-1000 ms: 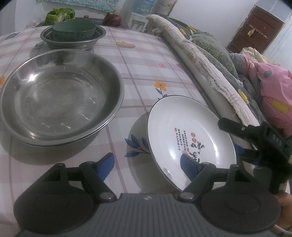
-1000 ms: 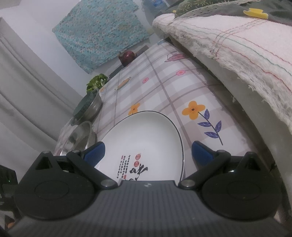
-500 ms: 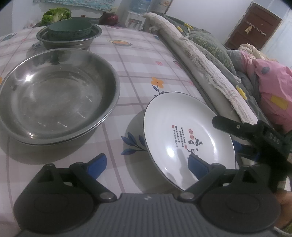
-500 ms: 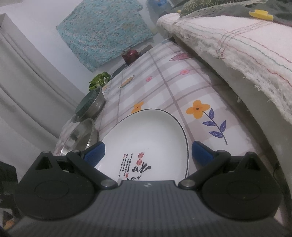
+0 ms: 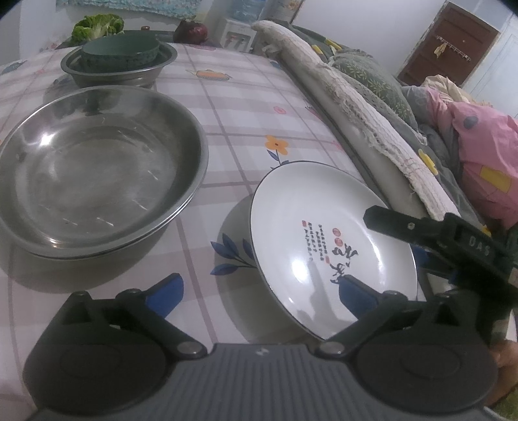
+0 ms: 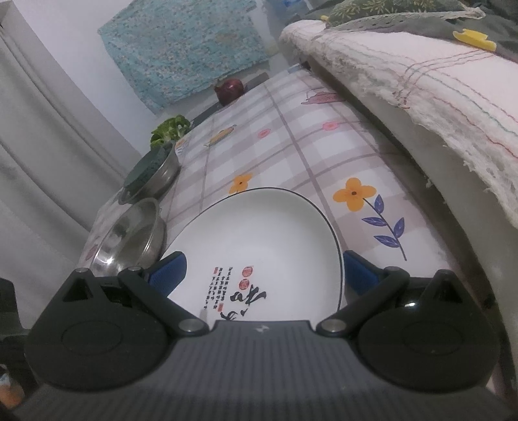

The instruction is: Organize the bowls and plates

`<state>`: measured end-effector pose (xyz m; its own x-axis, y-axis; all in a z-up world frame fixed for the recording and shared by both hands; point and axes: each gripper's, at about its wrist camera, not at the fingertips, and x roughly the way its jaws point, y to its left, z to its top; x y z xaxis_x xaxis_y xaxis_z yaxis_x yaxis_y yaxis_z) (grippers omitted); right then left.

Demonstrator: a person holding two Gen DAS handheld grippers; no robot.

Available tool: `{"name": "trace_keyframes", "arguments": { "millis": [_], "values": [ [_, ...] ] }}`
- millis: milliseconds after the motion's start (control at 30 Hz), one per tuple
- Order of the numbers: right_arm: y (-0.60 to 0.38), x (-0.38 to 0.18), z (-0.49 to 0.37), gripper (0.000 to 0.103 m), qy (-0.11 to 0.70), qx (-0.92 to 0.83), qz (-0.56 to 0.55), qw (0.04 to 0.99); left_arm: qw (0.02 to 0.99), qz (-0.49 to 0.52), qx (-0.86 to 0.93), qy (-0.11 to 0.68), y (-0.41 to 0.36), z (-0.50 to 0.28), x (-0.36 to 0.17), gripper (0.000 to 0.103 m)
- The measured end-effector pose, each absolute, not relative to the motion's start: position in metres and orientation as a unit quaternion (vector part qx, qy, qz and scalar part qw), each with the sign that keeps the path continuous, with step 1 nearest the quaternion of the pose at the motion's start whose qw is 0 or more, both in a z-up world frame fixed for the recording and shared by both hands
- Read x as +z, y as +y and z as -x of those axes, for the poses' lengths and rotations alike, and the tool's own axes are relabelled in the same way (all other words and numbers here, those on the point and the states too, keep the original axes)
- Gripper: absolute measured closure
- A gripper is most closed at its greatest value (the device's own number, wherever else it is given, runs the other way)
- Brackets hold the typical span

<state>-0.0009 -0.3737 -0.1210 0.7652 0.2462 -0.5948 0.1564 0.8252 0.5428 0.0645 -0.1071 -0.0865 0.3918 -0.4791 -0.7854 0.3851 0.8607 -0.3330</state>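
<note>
A white plate [image 5: 323, 233] with a black rim and red-and-black writing lies on the checked tablecloth [image 5: 246, 97]; its left rim casts a shadow on the cloth. My left gripper [image 5: 260, 296] hovers over the plate's near left edge. Its jaws are opening wide, the right pad above the plate's face and the left pad over the cloth, neither pressing. My right gripper [image 6: 264, 270] is open too. It straddles the plate [image 6: 259, 233], one pad over the face and one just outside the rim. One of its fingers [image 5: 404, 225] reaches over the plate's right side.
A large steel basin [image 5: 97, 181] sits left of the plate. Behind it a smaller steel bowl [image 5: 155, 69] holds a dark green bowl [image 5: 119, 51]. Greens [image 5: 97, 26] and a dark red round thing [image 5: 192, 30] lie at the far edge. A towel-covered sofa [image 5: 356, 113] borders the table's right side.
The left gripper's jaws have spread wider, its right pad sliding further across the plate. The right gripper has rolled slightly. The plate and bowls keep their places.
</note>
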Motion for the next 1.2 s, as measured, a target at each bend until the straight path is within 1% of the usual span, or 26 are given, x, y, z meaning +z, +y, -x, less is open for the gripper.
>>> {"name": "trace_keyframes", "arguments": {
  "millis": [167, 267, 400, 567, 700, 933, 1000, 1067, 1100, 1167, 1200],
  "values": [
    [-0.378, -0.121, -0.002, 0.001, 0.347, 0.043, -0.305, 0.886, 0.833, 0.041, -0.259, 0.487, -0.11, -0.064, -0.087, 0.0],
    [-0.373, -0.119, -0.004, 0.001, 0.355, 0.043, -0.285, 0.889, 0.834, 0.035, -0.258, 0.485, -0.112, -0.063, -0.087, 0.0],
    [-0.367, -0.12, -0.001, 0.001, 0.343, 0.025, -0.284, 0.895, 0.836, 0.033, -0.262, 0.481, -0.111, -0.062, -0.087, 0.0],
    [-0.37, -0.124, 0.005, 0.001, 0.323, 0.025, -0.297, 0.898, 0.831, 0.055, -0.268, 0.485, -0.105, -0.065, -0.087, 0.0],
    [-0.376, -0.123, 0.005, 0.001, 0.328, 0.042, -0.304, 0.894, 0.828, 0.075, -0.272, 0.484, -0.099, -0.066, -0.088, 0.0],
    [-0.367, -0.118, 0.006, 0.001, 0.347, 0.042, -0.261, 0.9, 0.832, 0.083, -0.276, 0.475, -0.096, -0.065, -0.088, 0.001],
    [-0.366, -0.116, 0.012, 0.001, 0.345, 0.027, -0.248, 0.905, 0.838, 0.067, -0.278, 0.465, -0.098, -0.061, -0.087, 0.005],
    [-0.366, -0.115, 0.018, 0.002, 0.34, 0.016, -0.234, 0.911, 0.844, 0.041, -0.281, 0.454, -0.104, -0.058, -0.085, 0.014],
    [-0.366, -0.115, 0.021, 0.003, 0.338, 0.009, -0.227, 0.913, 0.847, 0.03, -0.283, 0.448, -0.106, -0.056, -0.084, 0.017],
    [-0.365, -0.114, 0.028, 0.011, 0.336, 0.0, -0.209, 0.918, 0.852, 0.012, -0.284, 0.439, -0.111, -0.053, -0.084, 0.029],
    [-0.365, -0.113, 0.031, 0.012, 0.337, -0.004, -0.202, 0.92, 0.854, 0.006, -0.284, 0.437, -0.113, -0.053, -0.084, 0.032]
  ]
}}
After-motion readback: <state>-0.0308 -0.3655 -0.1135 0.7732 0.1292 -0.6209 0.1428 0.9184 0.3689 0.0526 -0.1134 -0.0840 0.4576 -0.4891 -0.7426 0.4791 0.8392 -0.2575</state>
